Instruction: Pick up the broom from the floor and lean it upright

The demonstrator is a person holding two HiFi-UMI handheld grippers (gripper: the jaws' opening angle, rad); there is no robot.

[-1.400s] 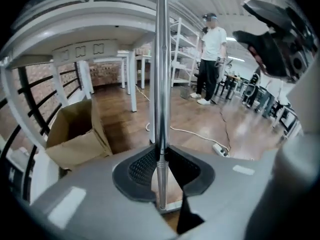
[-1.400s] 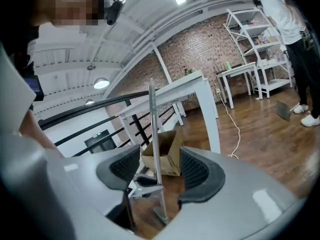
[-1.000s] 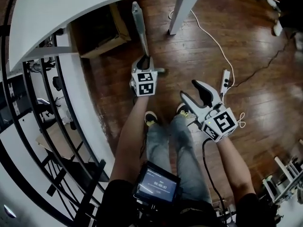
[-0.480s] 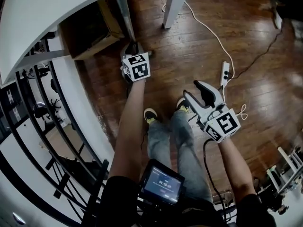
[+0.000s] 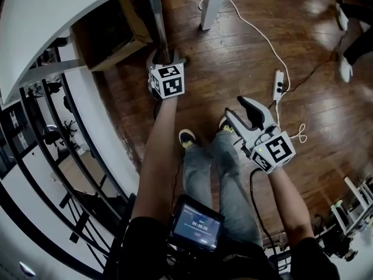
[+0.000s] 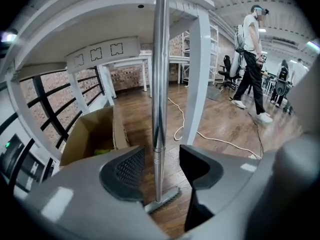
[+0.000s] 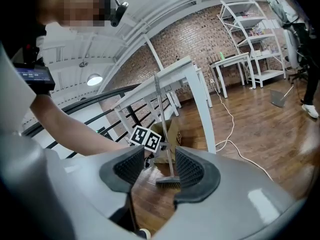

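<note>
Wood floor, white table. Broom upright, head on floor, handle at table edge. Left gripper jaws opening, pole loose between them. Right gripper closing, empty. Withdraw straight back without nudging pole.

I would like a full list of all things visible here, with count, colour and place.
floor: 1, dark wood
table: 1, white, left of head view
broom: 1, silver handle, upright, top at the table edge, head on the floor
cardboard box: 1, brown, open, under the table
cable: 1, white, across the floor
power strip: 1, white, on the floor
other person: 1, dark trousers, standing far back
left gripper: 1, grey, fingers opening, broom handle between them
right gripper: 1, grey, fingers closing, nothing between them
</note>
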